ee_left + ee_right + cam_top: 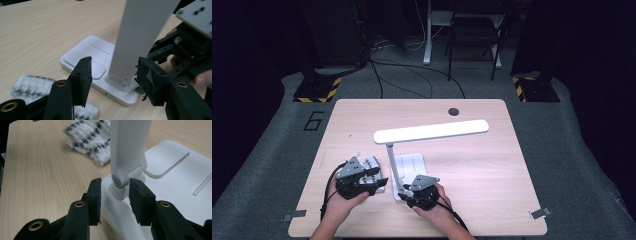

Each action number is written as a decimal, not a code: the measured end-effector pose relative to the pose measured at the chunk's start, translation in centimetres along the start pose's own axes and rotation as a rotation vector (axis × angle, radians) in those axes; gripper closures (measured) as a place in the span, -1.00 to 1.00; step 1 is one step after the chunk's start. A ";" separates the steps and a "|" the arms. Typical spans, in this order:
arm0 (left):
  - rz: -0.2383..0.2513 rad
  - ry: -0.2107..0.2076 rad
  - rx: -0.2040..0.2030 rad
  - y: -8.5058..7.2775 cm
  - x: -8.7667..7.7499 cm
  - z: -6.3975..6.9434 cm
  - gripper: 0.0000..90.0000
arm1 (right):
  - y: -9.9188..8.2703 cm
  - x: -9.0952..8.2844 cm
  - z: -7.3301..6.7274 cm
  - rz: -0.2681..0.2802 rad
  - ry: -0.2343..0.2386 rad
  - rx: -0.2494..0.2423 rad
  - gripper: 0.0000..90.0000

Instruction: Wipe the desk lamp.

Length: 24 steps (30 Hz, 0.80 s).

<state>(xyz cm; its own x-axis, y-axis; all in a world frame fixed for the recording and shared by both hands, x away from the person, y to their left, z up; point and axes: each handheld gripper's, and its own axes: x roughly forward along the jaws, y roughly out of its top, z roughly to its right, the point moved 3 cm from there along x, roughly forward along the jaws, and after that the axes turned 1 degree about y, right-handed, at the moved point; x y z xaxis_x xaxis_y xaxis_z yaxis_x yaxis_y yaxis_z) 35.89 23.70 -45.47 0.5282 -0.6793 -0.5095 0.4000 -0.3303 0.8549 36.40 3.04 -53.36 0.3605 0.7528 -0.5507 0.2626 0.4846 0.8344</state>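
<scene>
The lamp (pixel 412 150) stands at frame centre on the surface (pixel 492 175), its stem rising from the base's near left corner. The right gripper (pixel 115 192) straddles the stem hinge, jaws spread, pads just beside it. The left gripper (pixel 112 75), jaws spread and empty, faces the stem. Count: one lamp, one cloth (pixel 30 87), two grippers.

Both forearms enter from the near table edge. Left gripper (pixel 380 183), held in the left hand (pixel 343 202), points rightward, jaws apart with nothing pressed. Right gripper (pixel 404 193), held in the right hand (pixel 436 207), points leftward, jaws parted.
</scene>
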 end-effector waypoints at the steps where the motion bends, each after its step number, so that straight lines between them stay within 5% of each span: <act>1: -0.006 -0.011 0.001 0.1 0.0 0.3 0.02 | 0.0 -0.1 0.1 -0.005 0.003 -0.005 0.39; 10: -0.017 -0.037 -0.006 1.0 1.6 2.0 0.01 | -0.1 -1.5 1.1 0.024 -0.021 0.037 0.33; 16: -0.002 0.035 -0.013 1.4 2.9 2.3 0.07 | -0.8 -2.8 2.4 0.021 -0.100 0.068 0.35; 20: 0.010 0.043 -0.032 1.8 3.2 2.2 0.14 | -1.4 -3.5 3.5 0.013 -0.138 0.142 0.36; 24: 0.007 0.059 0.030 2.1 3.4 2.1 0.18 | -2.0 -3.8 4.2 0.010 -0.150 0.184 0.32</act>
<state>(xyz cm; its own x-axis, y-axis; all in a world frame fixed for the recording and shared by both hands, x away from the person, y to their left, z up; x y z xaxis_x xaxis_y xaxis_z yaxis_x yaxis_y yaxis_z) 36.93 19.33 -45.18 0.5746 -0.6421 -0.5075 0.3740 -0.3456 0.8606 38.27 -2.65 -52.98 0.4894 0.6760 -0.5509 0.4120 0.3775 0.8293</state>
